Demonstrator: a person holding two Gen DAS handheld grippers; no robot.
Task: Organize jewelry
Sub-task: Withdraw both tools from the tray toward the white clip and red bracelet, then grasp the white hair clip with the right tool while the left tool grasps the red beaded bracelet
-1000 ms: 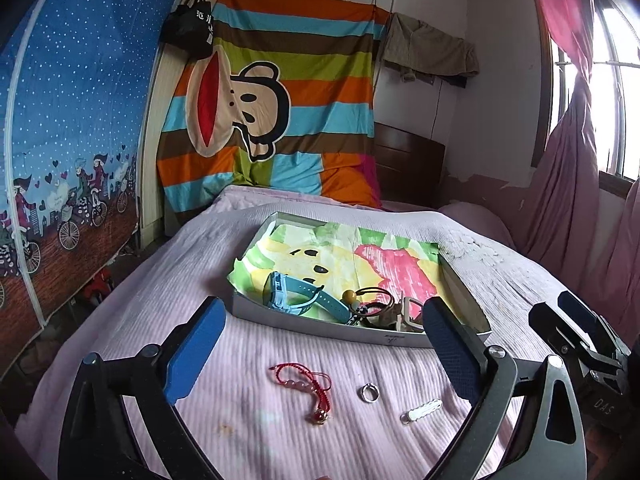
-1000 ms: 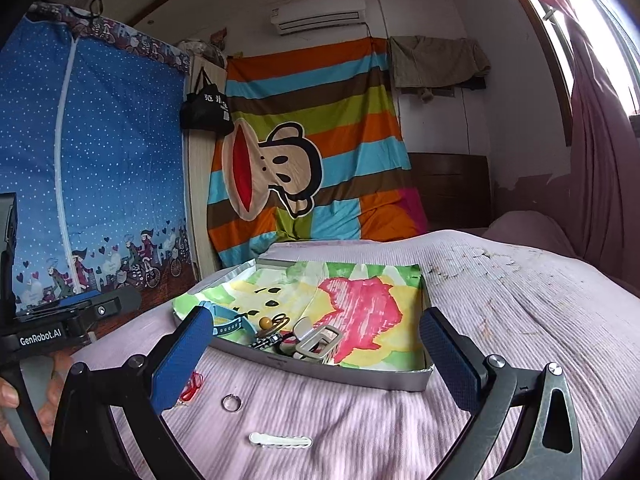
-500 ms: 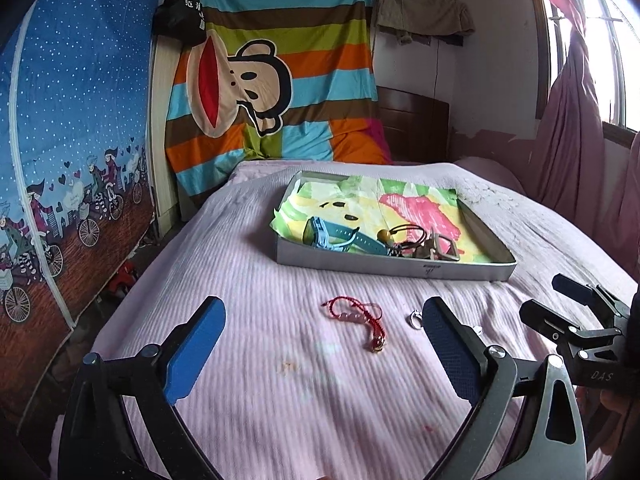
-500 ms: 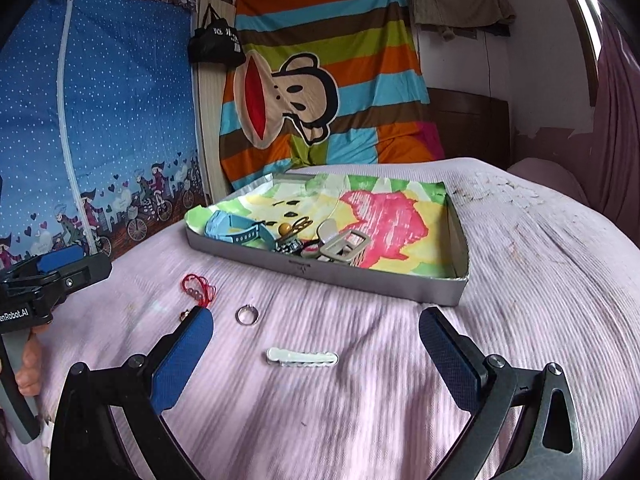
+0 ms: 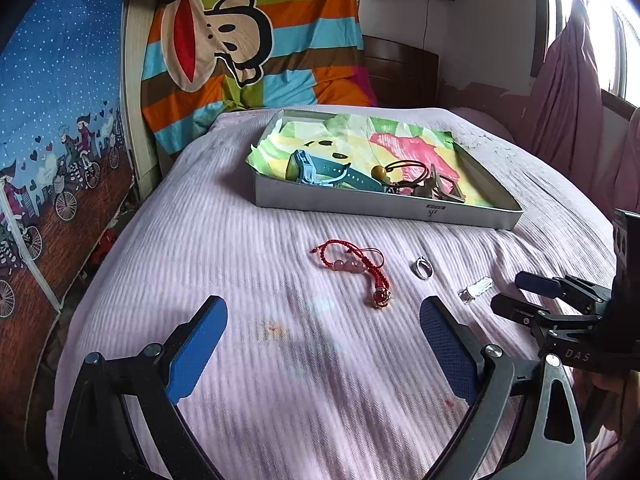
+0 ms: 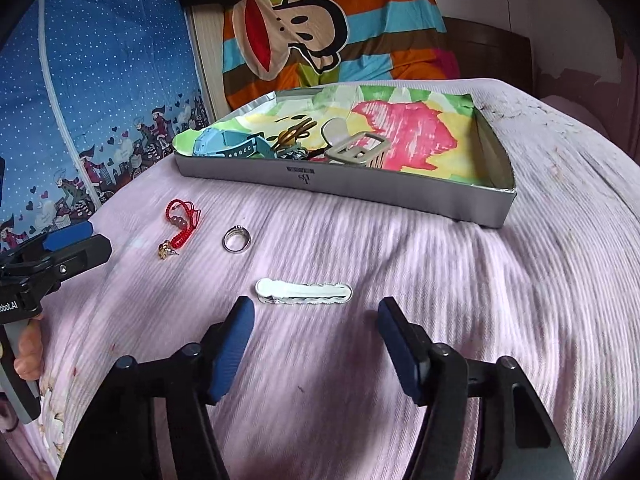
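The white hair clip (image 6: 303, 293) lies flat on the pink bed cover (image 6: 500, 320), just in front of the right gripper (image 6: 314, 322). Its long side runs left to right, across the way the gripper points. The right gripper is much nearer to it than the left gripper (image 5: 322, 318), so I think the right one goes for it. Its jaws are closing now, with nothing between them yet; the clip sits just past the tips. The left gripper is wide open and holds nothing. The silver ring (image 6: 236, 239) and the red bracelet (image 6: 180, 226) lie farther left. Behind them is the grey tray (image 6: 360, 192) with other jewelry inside.
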